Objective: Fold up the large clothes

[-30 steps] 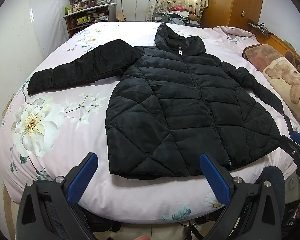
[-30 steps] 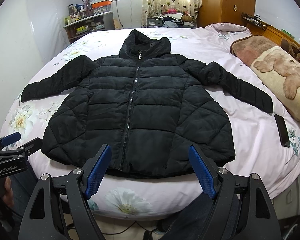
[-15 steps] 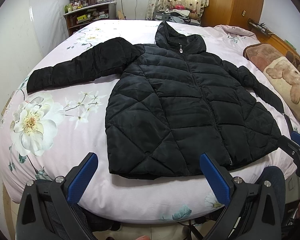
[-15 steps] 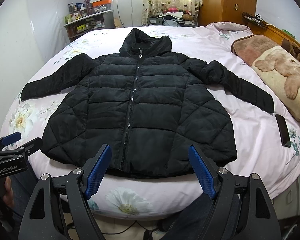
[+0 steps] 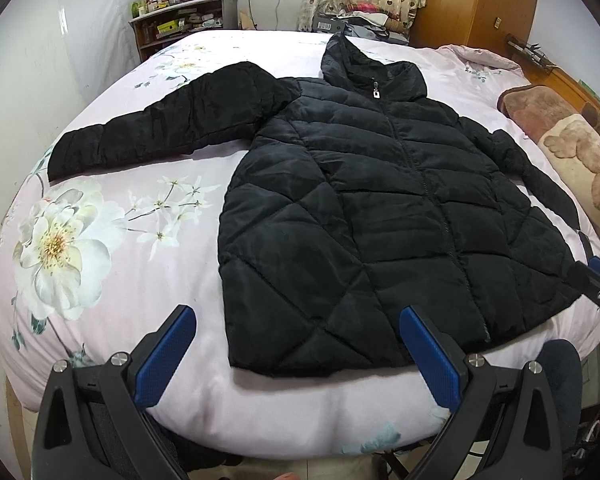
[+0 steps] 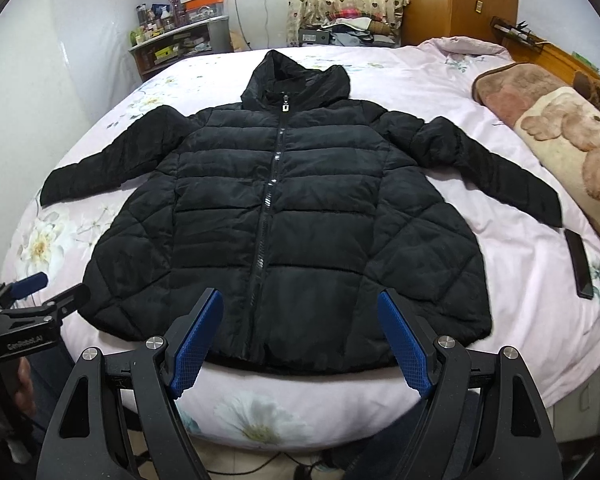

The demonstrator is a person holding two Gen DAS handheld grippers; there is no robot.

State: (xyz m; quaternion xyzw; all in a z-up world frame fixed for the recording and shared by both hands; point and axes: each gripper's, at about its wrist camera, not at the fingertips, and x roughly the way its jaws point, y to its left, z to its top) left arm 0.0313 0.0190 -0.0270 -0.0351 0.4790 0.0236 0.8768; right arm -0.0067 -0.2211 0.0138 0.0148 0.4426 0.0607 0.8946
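Black padded jacket (image 6: 284, 216) — laid flat, zipped, sleeves spread, on the bed (image 5: 112, 280) just ahead of left tongs (image 5: 298, 352) and right tongs (image 6: 300, 336), both spread, nothing held — each sleeve best pinched near its cuff, folded inward squarely.

Both cameras sit low at the foot edge of the pink floral-printed bed (image 5: 112, 264), each looking forward between its own pair of blue-padded black fingers, toward the curtained window and wooden wardrobe at the far wall. The left wrist view stands off to the left, so the black quilted hooded puffer jacket (image 5: 380, 216) lies right of centre. The right wrist view faces the jacket (image 6: 284, 216) squarely. Both share the whole jacket, the bedspread and each other's gripper at the frame edge.
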